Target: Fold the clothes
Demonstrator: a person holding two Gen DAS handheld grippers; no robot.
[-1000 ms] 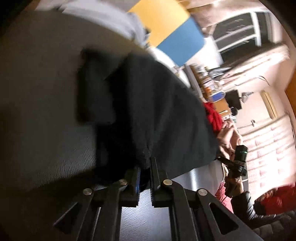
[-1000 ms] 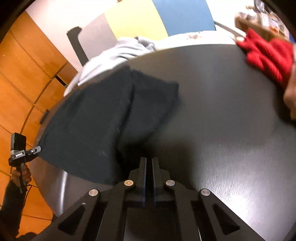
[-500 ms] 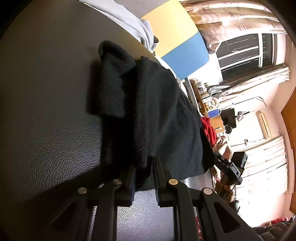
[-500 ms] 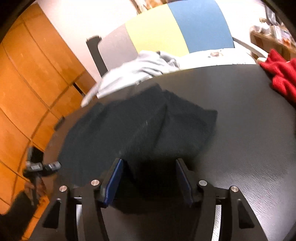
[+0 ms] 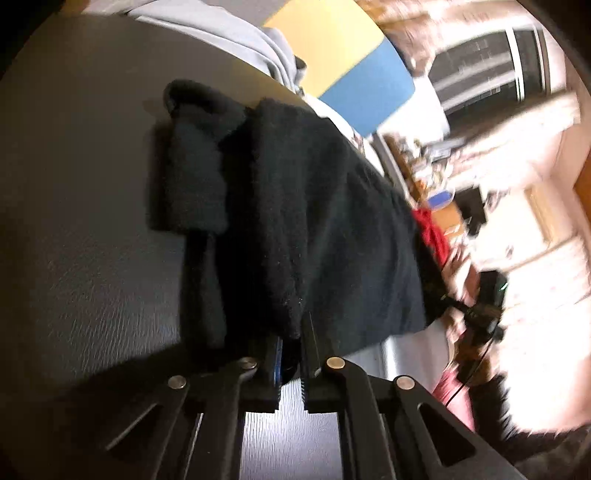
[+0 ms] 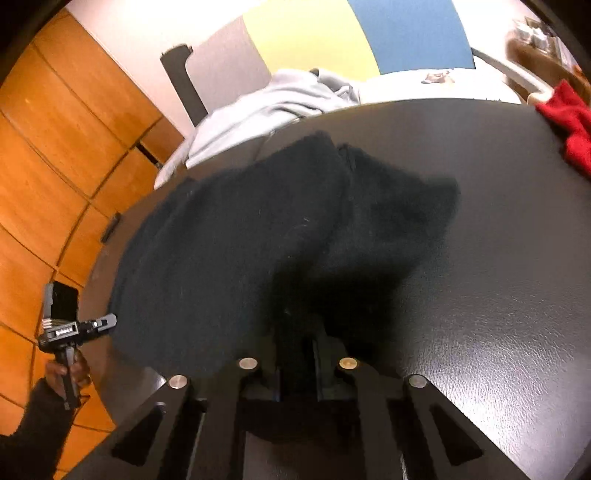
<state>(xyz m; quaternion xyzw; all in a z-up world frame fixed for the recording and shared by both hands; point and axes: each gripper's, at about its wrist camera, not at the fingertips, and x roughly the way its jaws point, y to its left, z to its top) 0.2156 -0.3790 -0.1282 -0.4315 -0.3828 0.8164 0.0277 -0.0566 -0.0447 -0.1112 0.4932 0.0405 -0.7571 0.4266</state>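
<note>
A black garment (image 5: 325,221) lies partly folded on the dark round table (image 5: 81,221), one edge hanging over the rim. My left gripper (image 5: 291,332) is shut on the near hem, cloth bunched between its fingers. In the right wrist view the same garment (image 6: 229,240) spreads left and ahead. My right gripper (image 6: 299,339) has its jaws closing, pinching a dark fold of it at the near edge. The left hand and its gripper body (image 6: 62,328) show at the table's left rim.
A pale grey garment (image 6: 273,107) is heaped at the far table edge, before a grey, yellow and blue chair back (image 6: 332,33). A red cloth (image 6: 569,122) lies at the far right. Wooden cabinet doors (image 6: 55,147) stand to the left. Bare table (image 6: 498,258) lies right of the garment.
The right jaws stood wide half a second ago and have now closed on a fold of the black garment. The left jaws parted slightly and pinched the hem again.
</note>
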